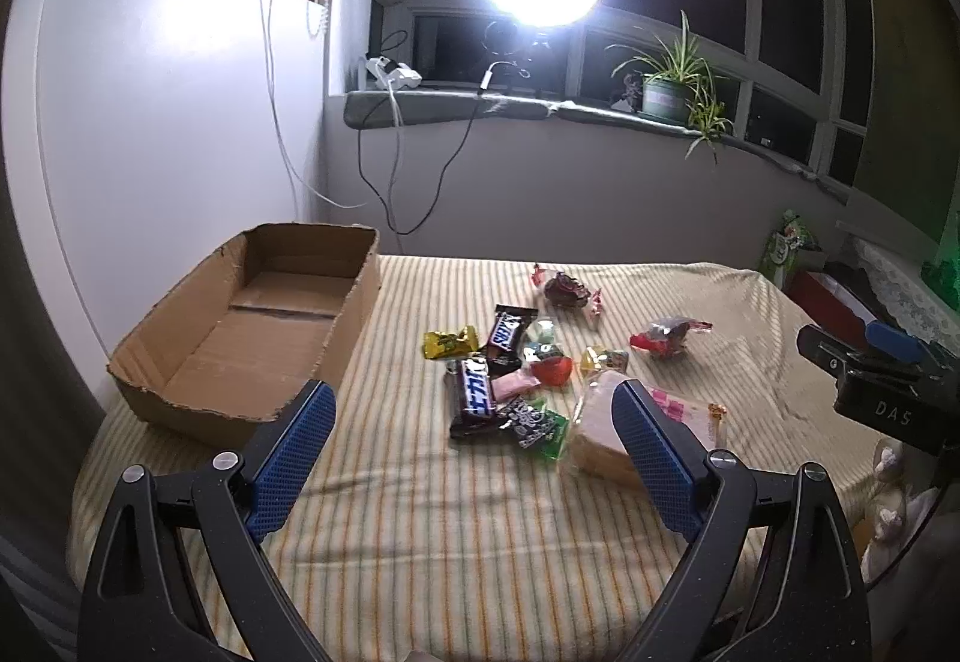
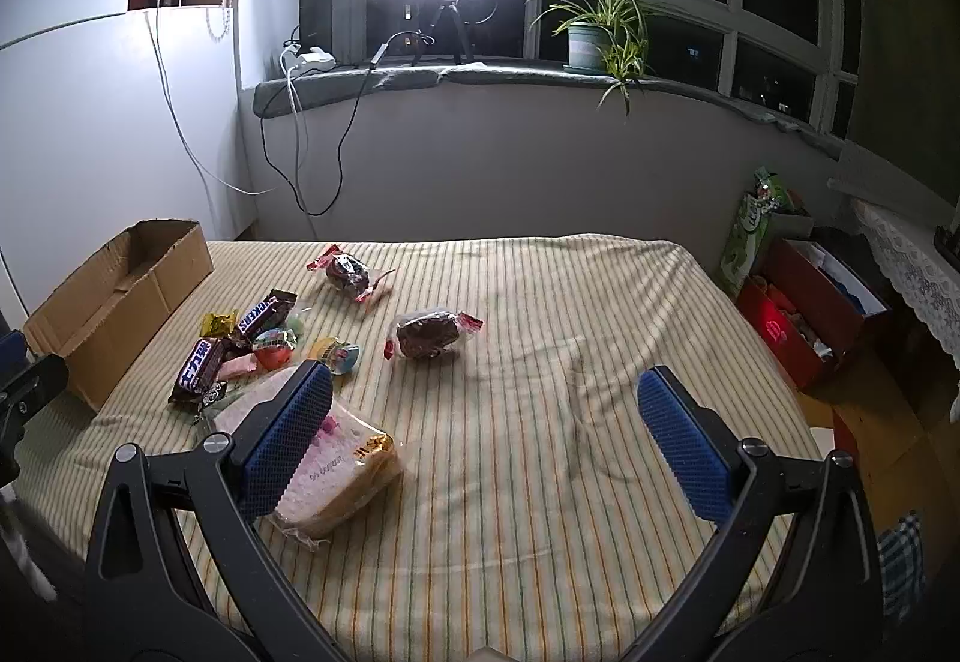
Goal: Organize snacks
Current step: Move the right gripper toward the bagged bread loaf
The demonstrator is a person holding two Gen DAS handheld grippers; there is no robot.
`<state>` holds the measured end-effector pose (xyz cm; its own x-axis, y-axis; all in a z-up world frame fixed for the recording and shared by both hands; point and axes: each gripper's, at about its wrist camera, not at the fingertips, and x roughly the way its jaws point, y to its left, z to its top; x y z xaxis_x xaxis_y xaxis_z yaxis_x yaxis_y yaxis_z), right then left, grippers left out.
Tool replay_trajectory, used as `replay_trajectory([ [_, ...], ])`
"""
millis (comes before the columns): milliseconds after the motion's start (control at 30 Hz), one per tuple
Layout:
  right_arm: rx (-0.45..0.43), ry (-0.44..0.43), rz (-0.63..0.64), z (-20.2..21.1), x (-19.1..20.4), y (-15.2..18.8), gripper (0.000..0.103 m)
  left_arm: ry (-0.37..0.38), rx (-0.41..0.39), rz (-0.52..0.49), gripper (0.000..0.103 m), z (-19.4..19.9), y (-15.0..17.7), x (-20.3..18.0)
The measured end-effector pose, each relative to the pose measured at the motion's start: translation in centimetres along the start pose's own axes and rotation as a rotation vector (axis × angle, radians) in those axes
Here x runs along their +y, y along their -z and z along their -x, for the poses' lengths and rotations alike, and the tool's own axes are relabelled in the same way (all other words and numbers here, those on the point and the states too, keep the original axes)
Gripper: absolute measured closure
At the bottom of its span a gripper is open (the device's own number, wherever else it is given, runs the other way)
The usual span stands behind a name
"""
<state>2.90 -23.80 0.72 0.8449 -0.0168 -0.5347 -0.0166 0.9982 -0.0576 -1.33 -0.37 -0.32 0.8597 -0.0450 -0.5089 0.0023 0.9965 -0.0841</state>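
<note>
Both tongs hover above the near edge of the bed (image 1: pixel 420 530), nothing in either one. The left tongs (image 1: pixel 474 422) stand wide apart, and so do the right tongs (image 2: pixel 486 410) — neither touches a wrapper.

The snacks lie in a loose heap at the middle of the striped cover: two Snickers bars (image 1: pixel 474 392), a yellow sweet (image 1: pixel 450 343), a red round candy (image 1: pixel 552 369), a green-edged packet (image 1: pixel 540 425). Nearest of all sits the bagged bread slice (image 2: pixel 342 473), just beside the right tongs' left finger. Two chocolate cakes in clear wrap lie apart from the heap — one far (image 2: pixel 348 272), one out to the right (image 2: pixel 429 335).

The cardboard box (image 1: pixel 240 338) waits at the left, open-topped and empty, its near wall torn low.

Handling, as a judgement: all of it looks light. The bars are firm enough for a pinch across the middle. The foil and film look slippery, so a grip on the body beats a grip on a crimped end. The bread and cakes look soft and would squash — gentle closing there. The small sweets sit touching one another, so neighbours may drag along.

Room is generous: the right half of the bed is bare, and the path left to the box is open over that low wall.
</note>
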Motion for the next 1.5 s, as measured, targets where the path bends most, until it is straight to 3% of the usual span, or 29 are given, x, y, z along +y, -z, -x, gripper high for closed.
replay_trajectory([
  [833,0.060,-0.037,0.001,-2.1,-0.4,1.3,0.000,0.056,0.075,-0.019,0.010,-2.2,1.2,-2.4],
  [1500,0.062,-0.062,0.033,-2.6,0.7,1.0,0.000,0.078,0.090,0.002,0.010,-2.4,1.3,-1.8],
])
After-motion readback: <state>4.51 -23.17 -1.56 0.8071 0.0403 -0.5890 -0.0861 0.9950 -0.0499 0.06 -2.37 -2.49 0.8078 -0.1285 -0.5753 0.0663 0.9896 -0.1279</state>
